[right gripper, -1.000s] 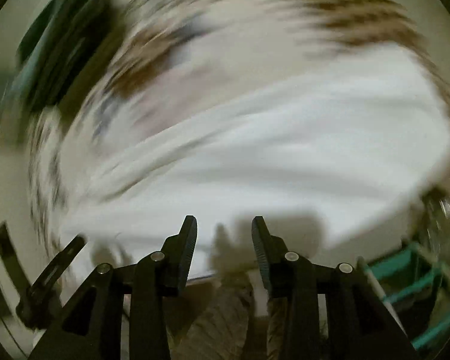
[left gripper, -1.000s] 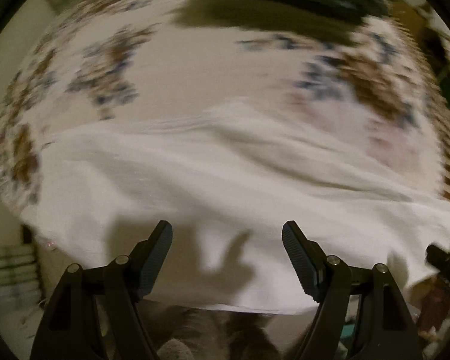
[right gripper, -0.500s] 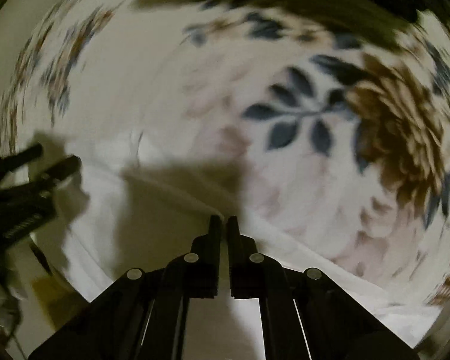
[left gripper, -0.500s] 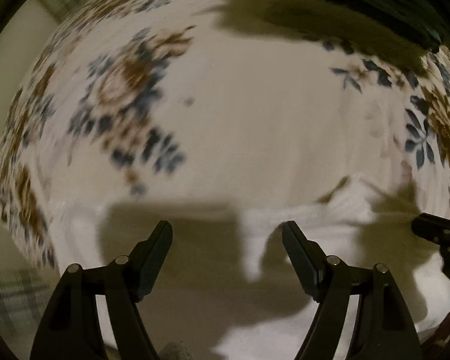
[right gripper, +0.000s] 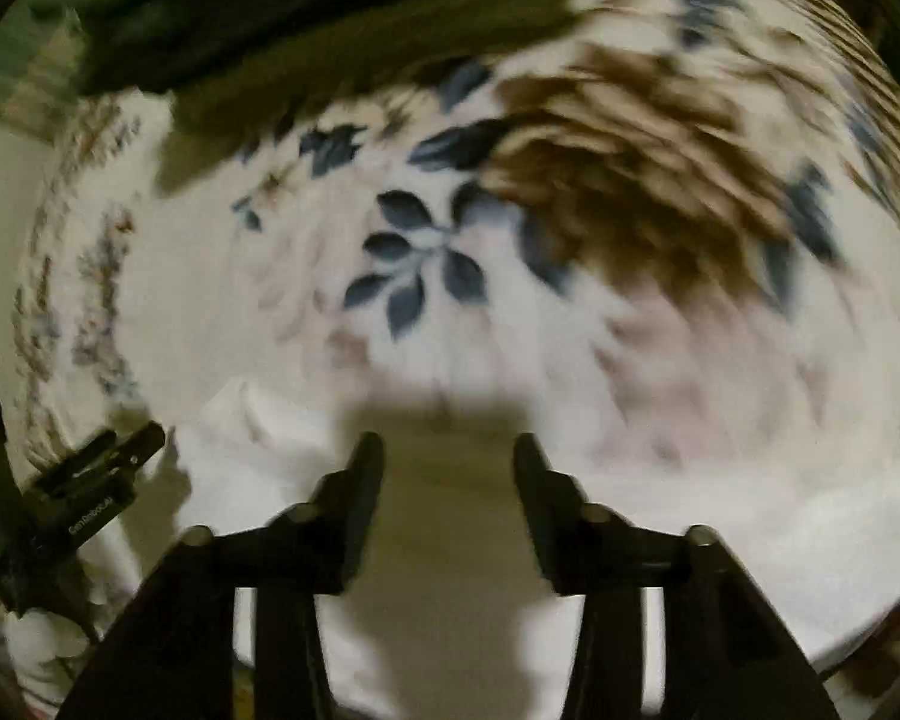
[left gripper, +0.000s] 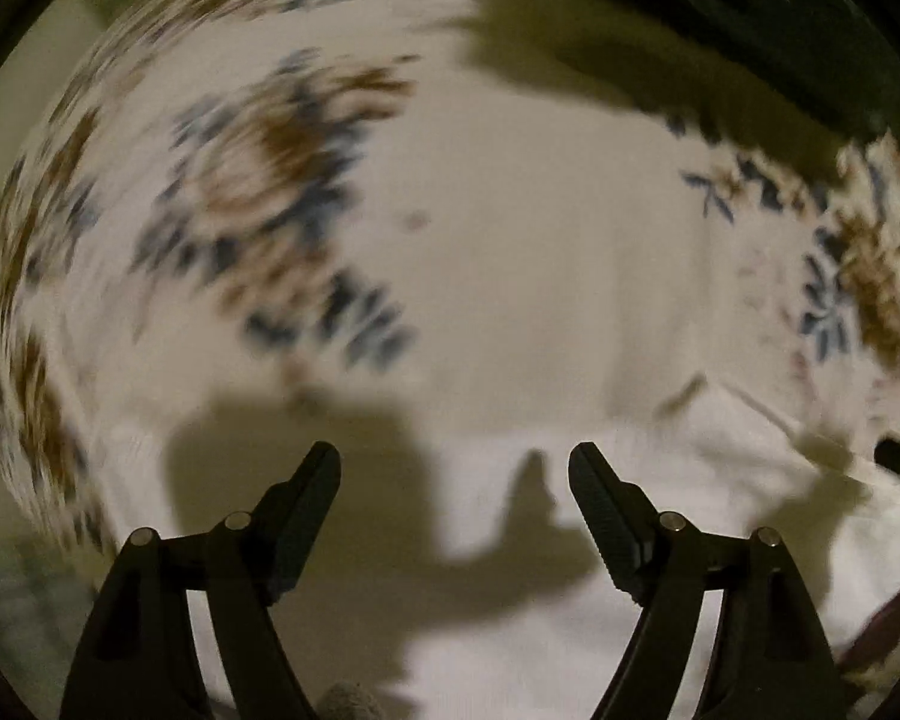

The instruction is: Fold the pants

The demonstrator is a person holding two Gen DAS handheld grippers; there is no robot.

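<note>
1. Left gripper [left gripper: 455,471]: jaws spread wide, nothing held between them.
2. Right gripper [right gripper: 448,462]: jaws just opened from shut, parted partway, nothing gripped.
3. White pants [left gripper: 660,480]: laid flat beneath and beside both sets of jaws.
4. Floral bedspread [right gripper: 426,252]: seen beyond the jaws, under the pants.

Pants [left gripper: 660,540]: white, plain. Bedspread [right gripper: 210,300]: cream, printed with blue leaves and brown flowers. Grippers: black.
</note>
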